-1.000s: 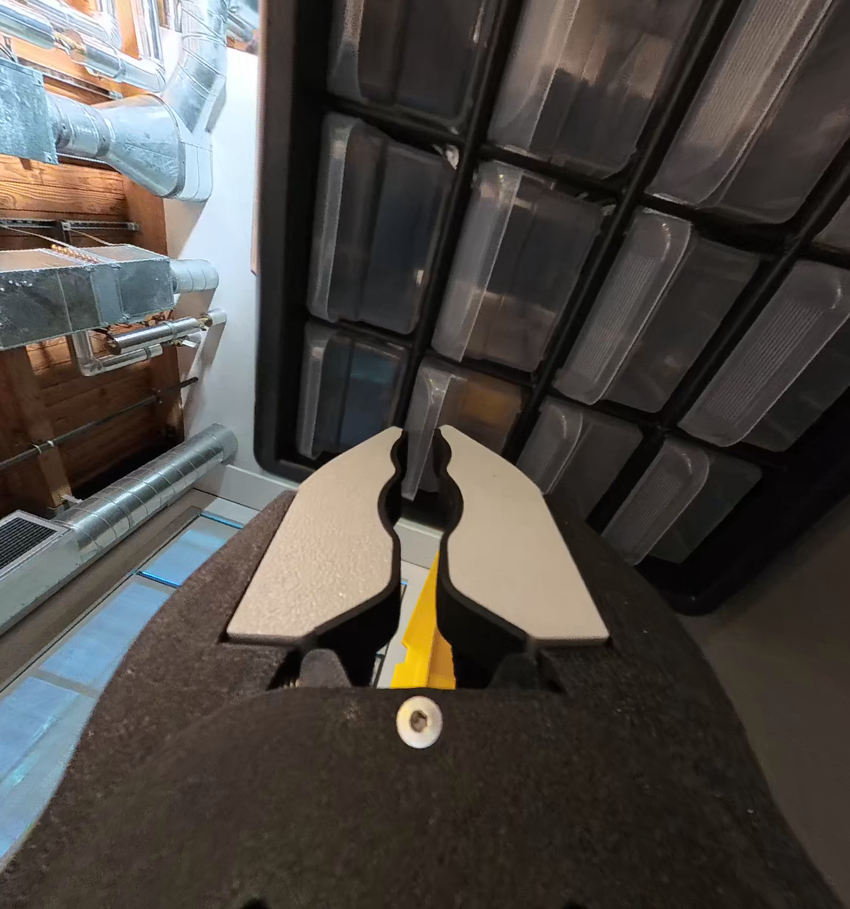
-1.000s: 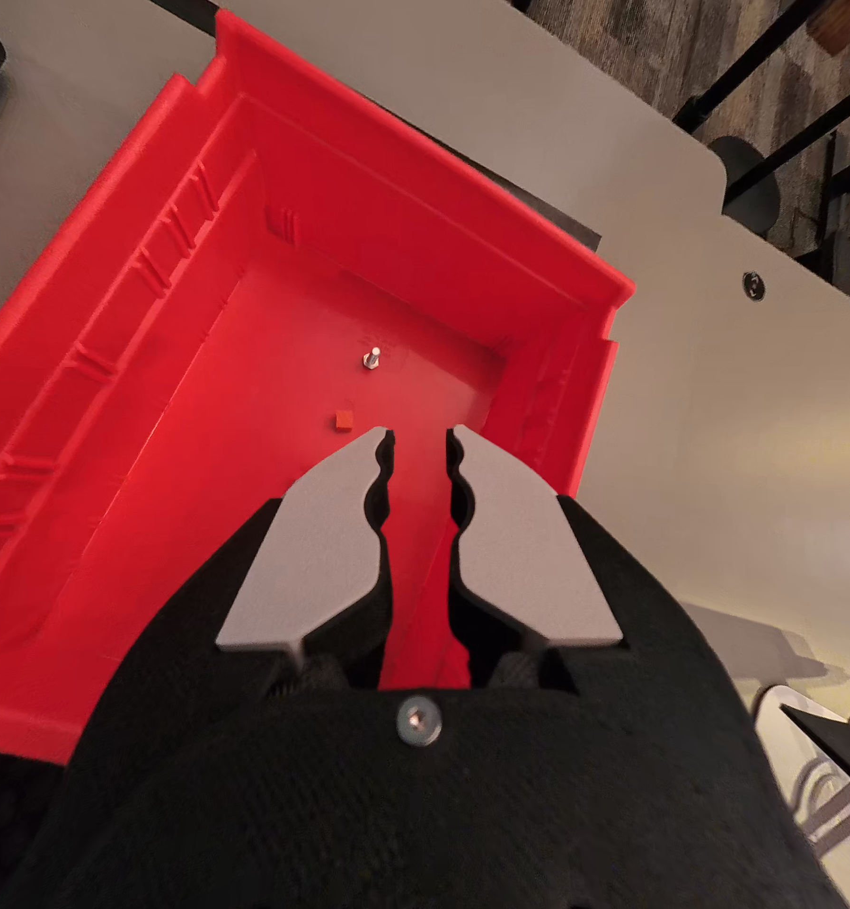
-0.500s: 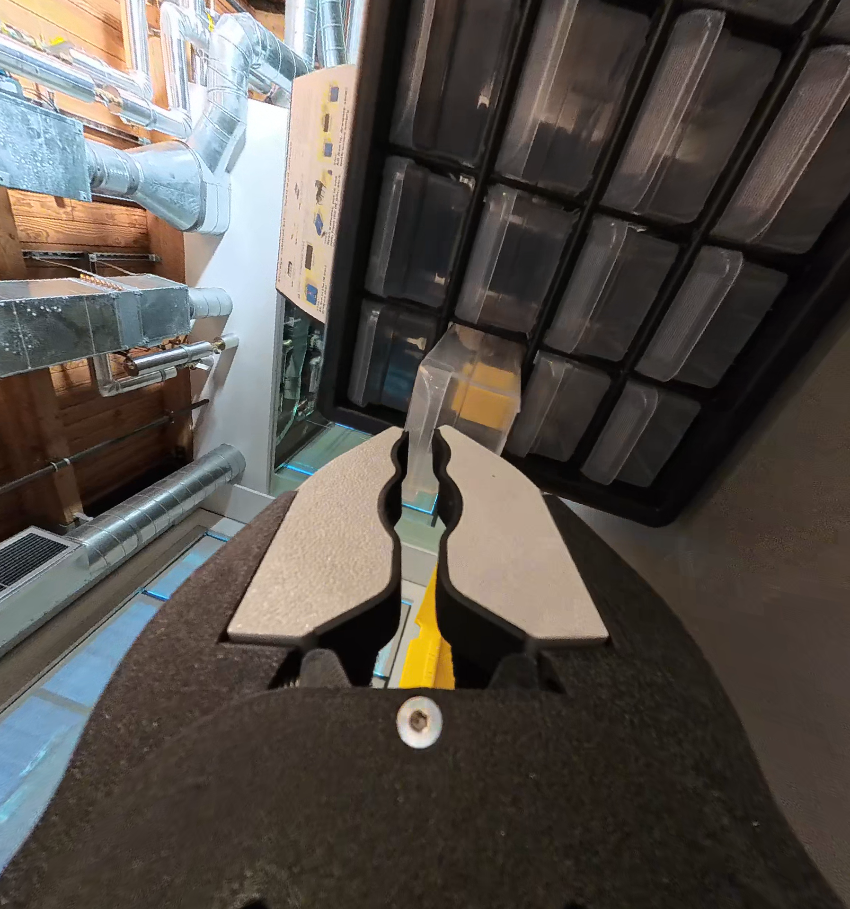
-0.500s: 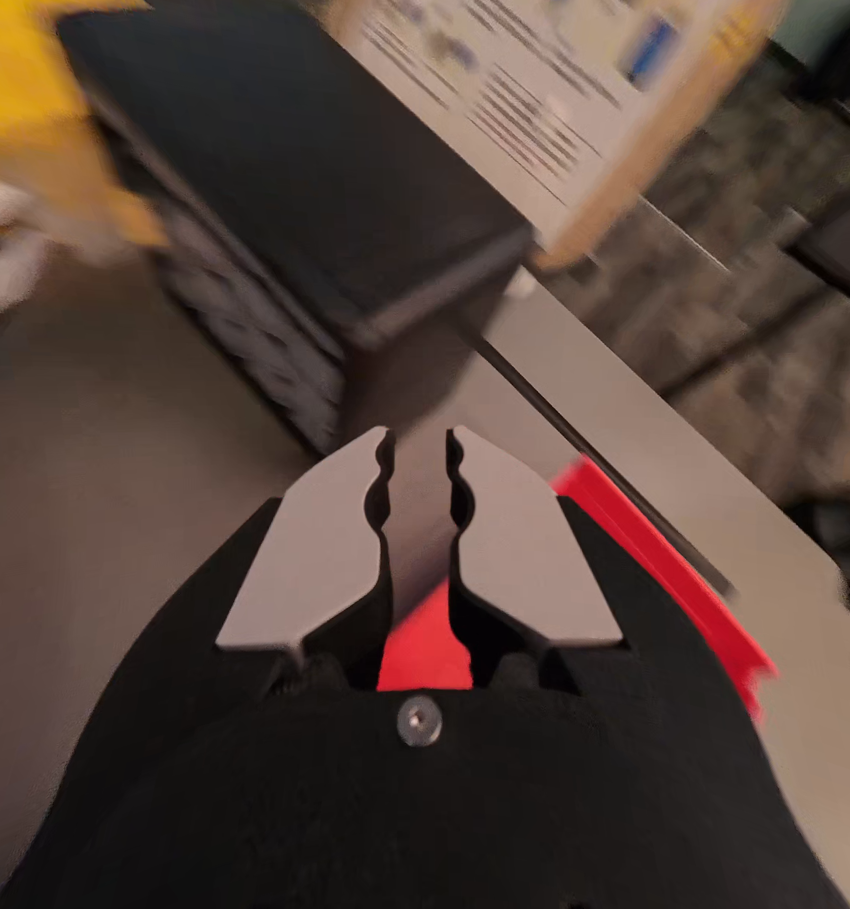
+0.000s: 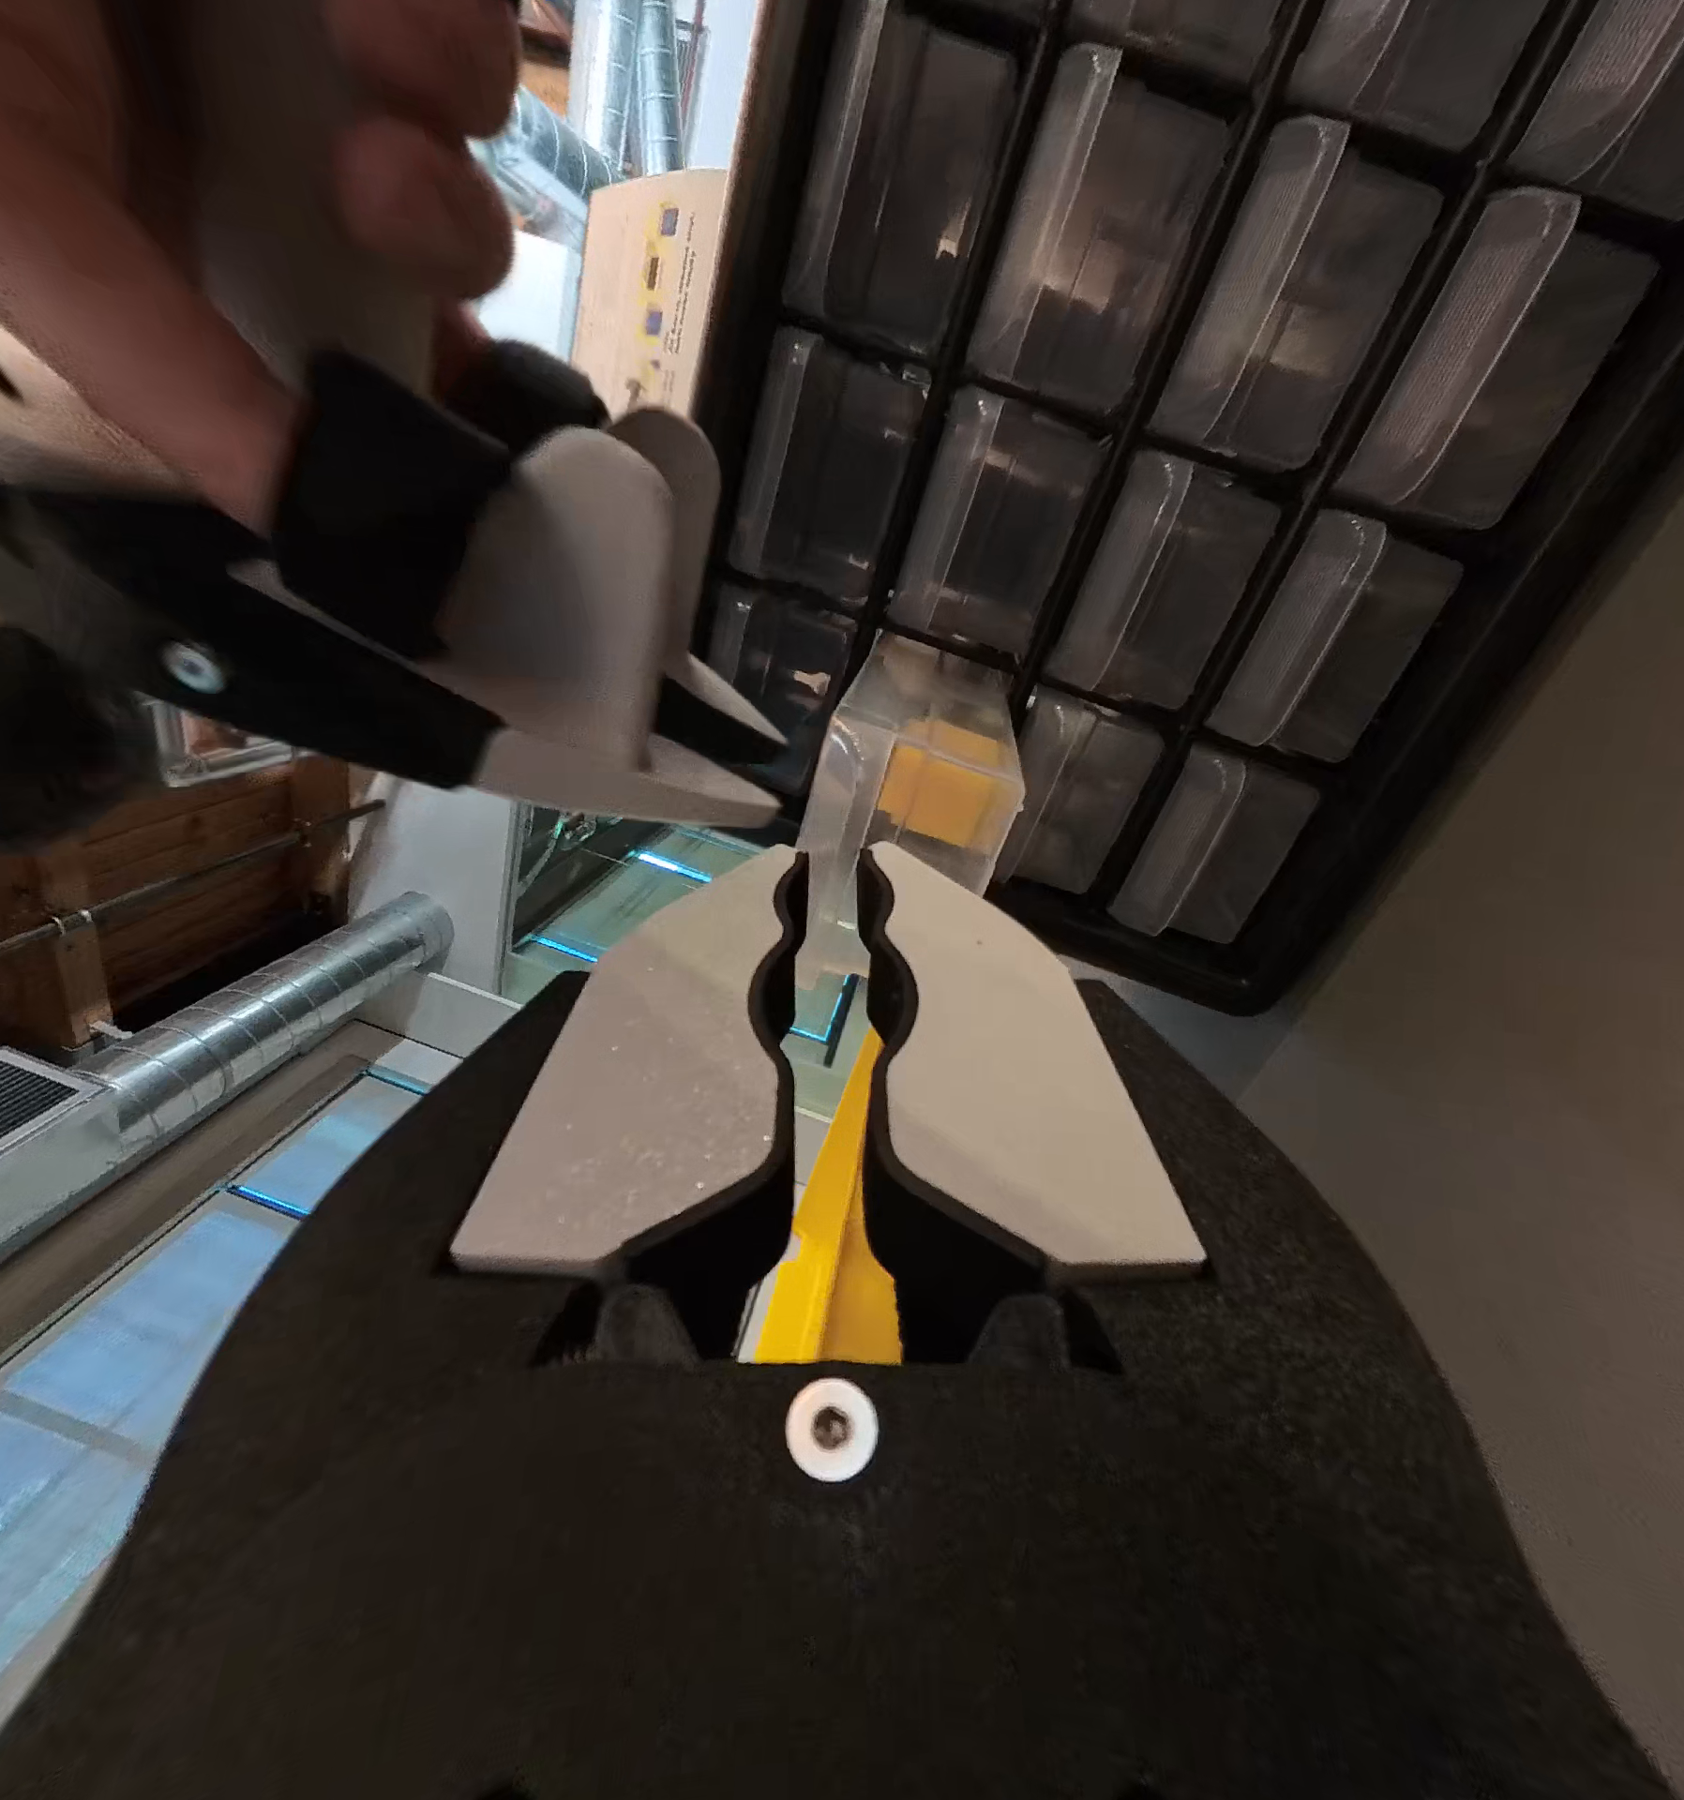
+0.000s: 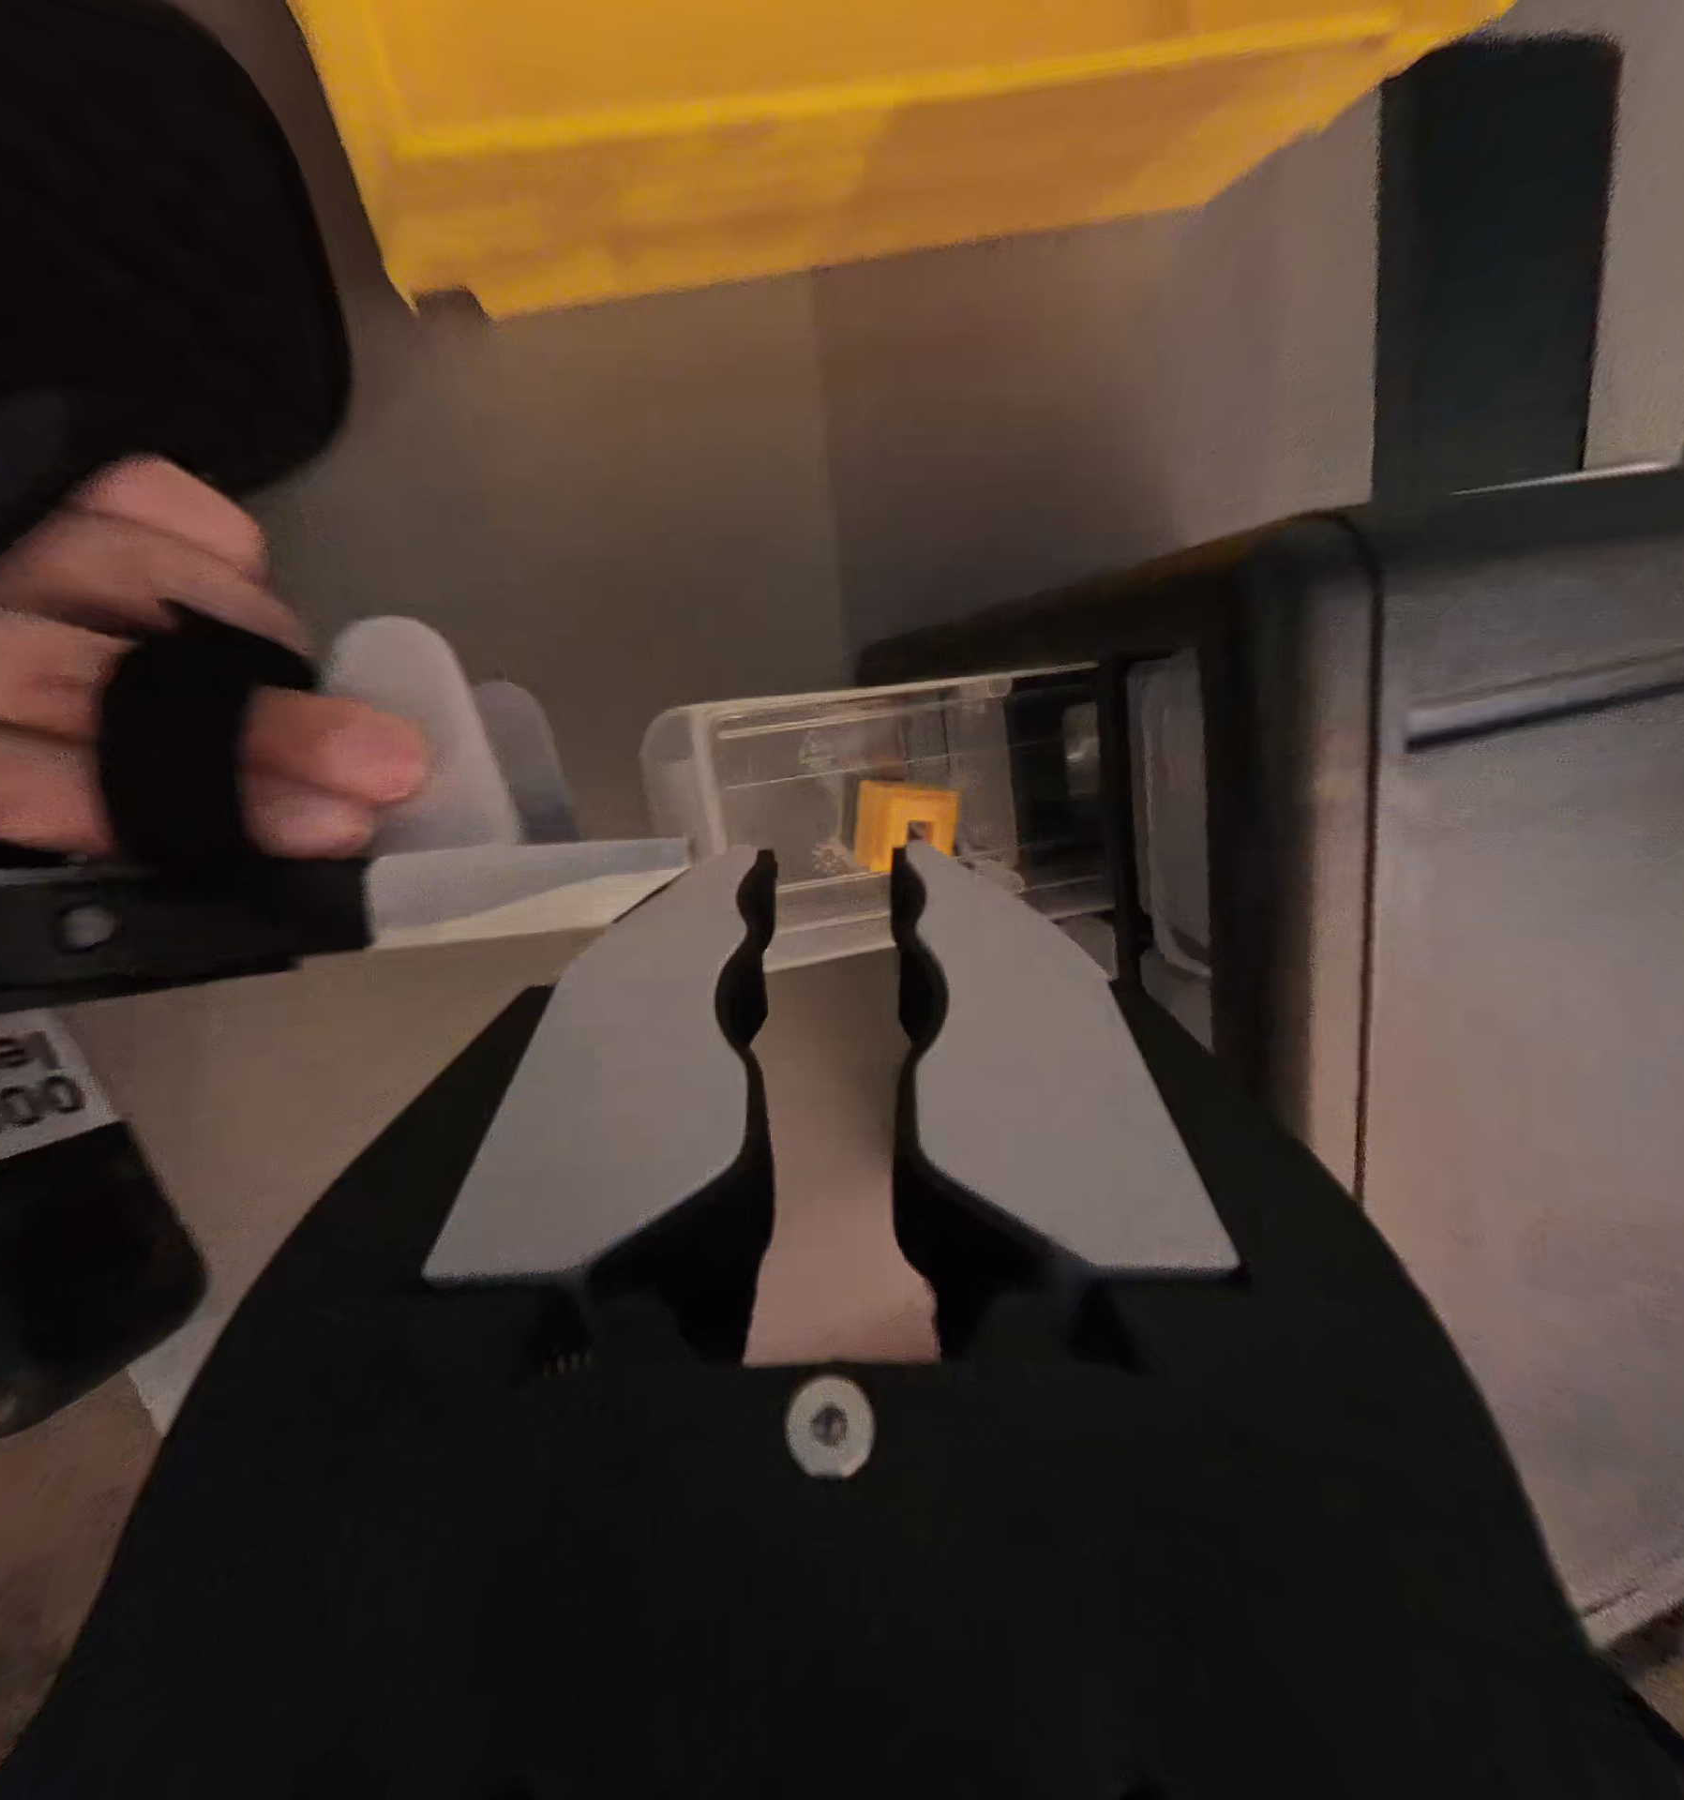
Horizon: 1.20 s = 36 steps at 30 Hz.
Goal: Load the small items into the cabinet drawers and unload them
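Grey tabletop (image 5: 1549, 974), ducted room; left hand-held gripper (image 5: 833, 877) clamping drawer (image 5: 916, 769) (right (image 6: 830, 862) narrowly parted)

Workshop, exposed metal ducts (image 5: 263, 1003), drawer cabinet (image 5: 1208, 438)

Left wrist view faces cabinet (image 5: 1208, 468) front, rolled sideways, close; right wrist view looks along its side; both share the pulled-out drawer (image 5: 926, 769).

You'll find printing on a white sticker (image 6: 15, 1096) at the left edge of the right wrist view, seen upside down. A pale printed poster (image 5: 648, 292) beside the cabinet (image 5: 1208, 438) is too small to read.
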{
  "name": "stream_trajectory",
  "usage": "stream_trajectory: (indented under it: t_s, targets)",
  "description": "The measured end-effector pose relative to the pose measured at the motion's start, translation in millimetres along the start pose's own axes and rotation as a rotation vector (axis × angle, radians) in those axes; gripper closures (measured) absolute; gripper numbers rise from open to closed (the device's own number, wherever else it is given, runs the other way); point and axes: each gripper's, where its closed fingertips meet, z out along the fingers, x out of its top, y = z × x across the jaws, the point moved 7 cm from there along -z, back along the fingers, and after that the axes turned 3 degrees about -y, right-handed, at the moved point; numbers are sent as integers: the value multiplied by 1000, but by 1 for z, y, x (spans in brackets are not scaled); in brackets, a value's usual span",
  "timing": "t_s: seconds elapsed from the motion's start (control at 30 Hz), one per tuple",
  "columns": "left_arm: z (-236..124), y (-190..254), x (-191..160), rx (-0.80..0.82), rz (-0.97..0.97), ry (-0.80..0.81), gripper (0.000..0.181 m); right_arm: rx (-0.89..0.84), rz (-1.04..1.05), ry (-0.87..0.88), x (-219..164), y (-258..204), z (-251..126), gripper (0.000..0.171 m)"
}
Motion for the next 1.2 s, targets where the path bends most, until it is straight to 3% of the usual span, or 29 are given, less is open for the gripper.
stream_trajectory:
  t_s: [0.2, 0.5, 0.77, 0.9, 1.03, 1.13, 1.2]
  targets:
    - [-2, -2, -1, -23, -47, 9, 172, -52, -30, -182, 2, 7, 24, 142]
    - [-1, -4, -1, -71, -125, 15, 171, 55, 36, -269, 0, 15, 39, 148]
    - [-2, -4, -1, -68, -130, 16, 171, 10, -19, -292, 0, 11, 35, 149]
    - [-2, -4, -1, -64, -121, 14, 171, -69, -27, -185, 1, 10, 9, 149]
    - [-1, -4, 0, -64, -116, 14, 171, -177, 27, 20, -16, 8, -44, 149]
    - [0, -4, 0, -61, -112, 15, 171, -207, 111, 171, -64, 5, -85, 149]
    - [2, -4, 1, -71, -105, 14, 171, -250, 219, 214, -117, 7, -105, 149]
